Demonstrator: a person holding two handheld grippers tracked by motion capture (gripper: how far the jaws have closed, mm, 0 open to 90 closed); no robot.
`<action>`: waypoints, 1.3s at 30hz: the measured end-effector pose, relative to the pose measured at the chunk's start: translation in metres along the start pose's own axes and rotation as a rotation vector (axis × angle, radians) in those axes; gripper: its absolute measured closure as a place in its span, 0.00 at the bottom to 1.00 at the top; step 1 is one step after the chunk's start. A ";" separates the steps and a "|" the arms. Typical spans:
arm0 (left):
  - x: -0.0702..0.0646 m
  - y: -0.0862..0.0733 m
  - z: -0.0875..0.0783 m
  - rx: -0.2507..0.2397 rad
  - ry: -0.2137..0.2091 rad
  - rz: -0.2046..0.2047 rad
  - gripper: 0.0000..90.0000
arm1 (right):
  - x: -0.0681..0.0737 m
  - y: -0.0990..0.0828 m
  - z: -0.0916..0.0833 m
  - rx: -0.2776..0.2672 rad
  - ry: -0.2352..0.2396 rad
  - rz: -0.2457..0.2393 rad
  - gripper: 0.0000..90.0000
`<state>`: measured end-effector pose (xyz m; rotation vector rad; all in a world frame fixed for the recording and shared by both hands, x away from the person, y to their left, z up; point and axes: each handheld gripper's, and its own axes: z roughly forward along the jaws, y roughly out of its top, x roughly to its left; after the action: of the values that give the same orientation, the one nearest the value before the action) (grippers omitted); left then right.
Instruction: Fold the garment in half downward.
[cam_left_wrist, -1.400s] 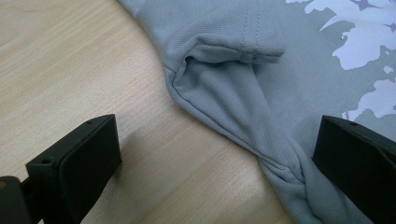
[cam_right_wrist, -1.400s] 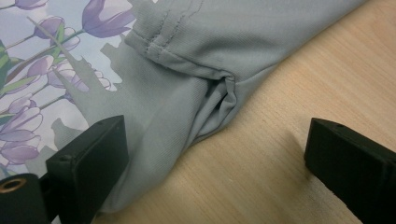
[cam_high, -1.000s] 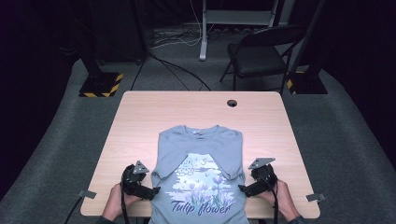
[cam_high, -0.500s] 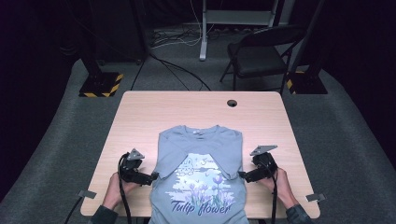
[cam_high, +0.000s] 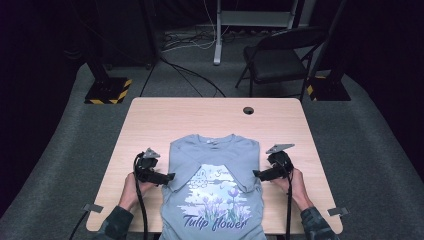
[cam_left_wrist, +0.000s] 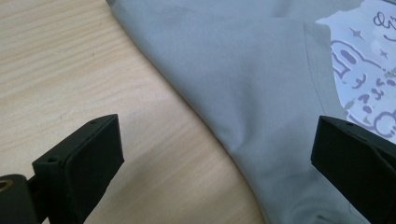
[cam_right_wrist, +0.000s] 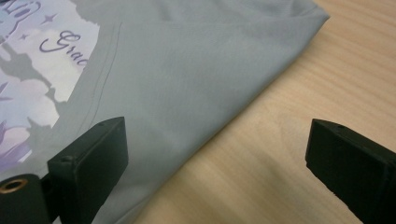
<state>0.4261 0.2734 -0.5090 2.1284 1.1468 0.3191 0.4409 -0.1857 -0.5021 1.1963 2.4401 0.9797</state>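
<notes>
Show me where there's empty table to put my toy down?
The widest bare wood is the far strip between the T-shirt's collar and the round hole. Narrow bare strips run along both side edges of the table. Beside the folded sleeves it's crowded: left gripper and right gripper.

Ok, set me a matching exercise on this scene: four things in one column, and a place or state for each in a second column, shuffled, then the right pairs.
Things:
1. T-shirt
2. left gripper
3. right gripper
4. folding chair

Places or states:
A. open, at the shirt's edge on the side where the table's round hole lies
B. stands on the floor beyond the table
C. lies flat, sleeves folded in over the print
D. open, at the shirt's other side edge

Pairs: 1-C, 2-D, 3-A, 4-B
</notes>
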 end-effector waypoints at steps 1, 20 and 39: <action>0.001 0.002 0.002 -0.005 0.001 -0.003 0.02 | -0.001 0.002 0.000 -0.003 0.001 0.008 0.06; 0.017 0.027 0.024 -0.038 0.009 -0.058 0.04 | -0.017 0.024 0.017 -0.028 0.007 0.032 0.07; 0.033 0.043 0.042 -0.036 0.055 -0.077 0.04 | -0.029 0.039 0.031 -0.037 -0.005 0.049 0.08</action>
<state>0.4945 0.2651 -0.5141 2.0498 1.2413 0.3626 0.4982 -0.1772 -0.5015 1.2502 2.3889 1.0287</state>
